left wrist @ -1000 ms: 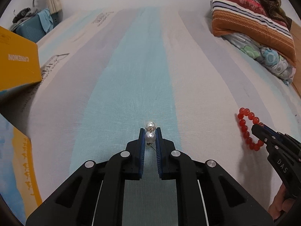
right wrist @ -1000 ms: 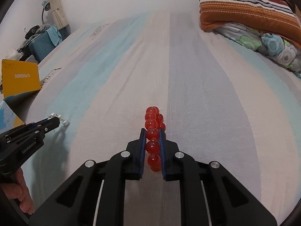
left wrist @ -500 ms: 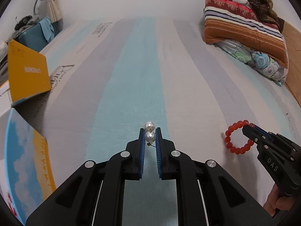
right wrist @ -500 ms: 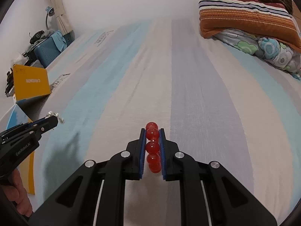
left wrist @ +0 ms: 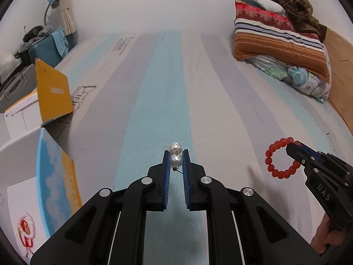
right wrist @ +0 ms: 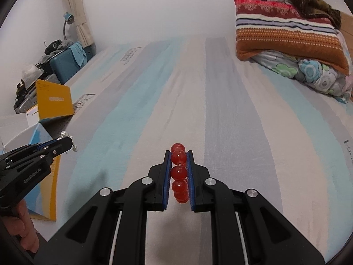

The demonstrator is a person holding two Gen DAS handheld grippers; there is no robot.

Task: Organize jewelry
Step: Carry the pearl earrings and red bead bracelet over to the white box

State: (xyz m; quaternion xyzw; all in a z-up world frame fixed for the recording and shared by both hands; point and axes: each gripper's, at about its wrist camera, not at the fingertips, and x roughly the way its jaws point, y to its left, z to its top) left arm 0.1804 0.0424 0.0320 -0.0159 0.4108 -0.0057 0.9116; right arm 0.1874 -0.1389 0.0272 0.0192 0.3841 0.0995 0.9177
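My left gripper (left wrist: 176,154) is shut on a pearl earring (left wrist: 175,160), two white pearls on a thin pin, held above the striped bed sheet. It shows from the side in the right wrist view as the left gripper (right wrist: 66,142) with the pearl earring (right wrist: 74,147) dangling at its tip. My right gripper (right wrist: 178,154) is shut on a red bead bracelet (right wrist: 179,173), whose beads line up between the blue pads. In the left wrist view the right gripper (left wrist: 293,146) holds the red bead bracelet (left wrist: 270,155) as a hanging ring.
An open yellow box (left wrist: 51,95) with a white base stands at the bed's left edge, and a blue-and-yellow lid (left wrist: 55,176) stands nearer. A striped pillow (left wrist: 278,42) and floral quilt (left wrist: 295,77) lie at the far right. A blue suitcase (right wrist: 66,64) sits beyond the bed.
Both grippers have risen off the sheet with their jewelry; the bed looks farther away and more of the room shows. The bracelet now hangs free as a ring.
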